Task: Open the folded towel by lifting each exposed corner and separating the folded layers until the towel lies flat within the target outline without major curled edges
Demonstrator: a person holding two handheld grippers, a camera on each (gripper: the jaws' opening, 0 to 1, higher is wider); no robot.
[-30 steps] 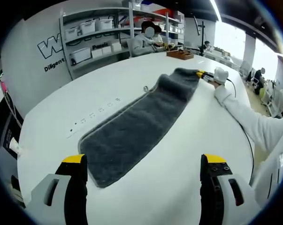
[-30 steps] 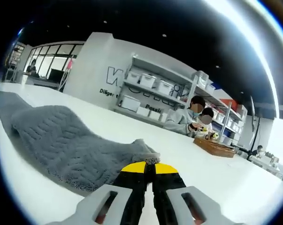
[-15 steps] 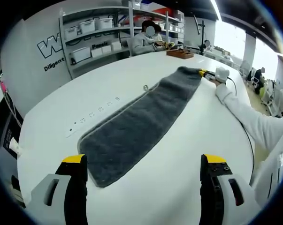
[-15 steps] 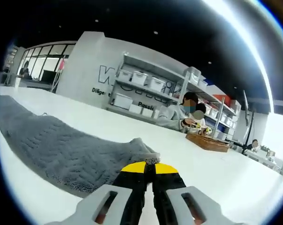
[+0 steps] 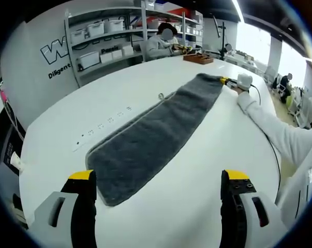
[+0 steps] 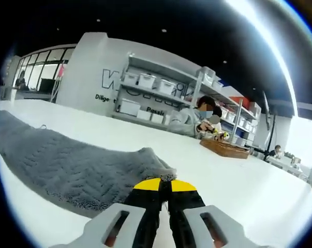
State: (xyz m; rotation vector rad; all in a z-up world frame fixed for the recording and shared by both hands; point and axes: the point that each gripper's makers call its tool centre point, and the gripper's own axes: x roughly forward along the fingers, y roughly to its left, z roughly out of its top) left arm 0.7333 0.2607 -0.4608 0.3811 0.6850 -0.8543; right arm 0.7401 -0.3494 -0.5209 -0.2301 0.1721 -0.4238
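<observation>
Towel: a long grey towel lies stretched out nearly flat along the white counter, running from near the left gripper away to the far end where the right gripper has it.
Towel's far corner: in the right gripper view the towel rises a little off the counter into a small peak at the pinched corner.
Left gripper: the left gripper hangs over the counter's near side with its jaws spread wide and nothing between them; the towel's near end sits just ahead of its left jaw.
Right gripper: the right gripper has its yellow-tipped jaws pressed together on the towel's corner; in the left gripper view it shows far off at the towel's end, with a white sleeve reaching out to it.
Counter markings: a row of small dark marks runs beside the towel's long edge.
Background: shelves with white bins, a wooden tray on the counter, and seated people behind it.
</observation>
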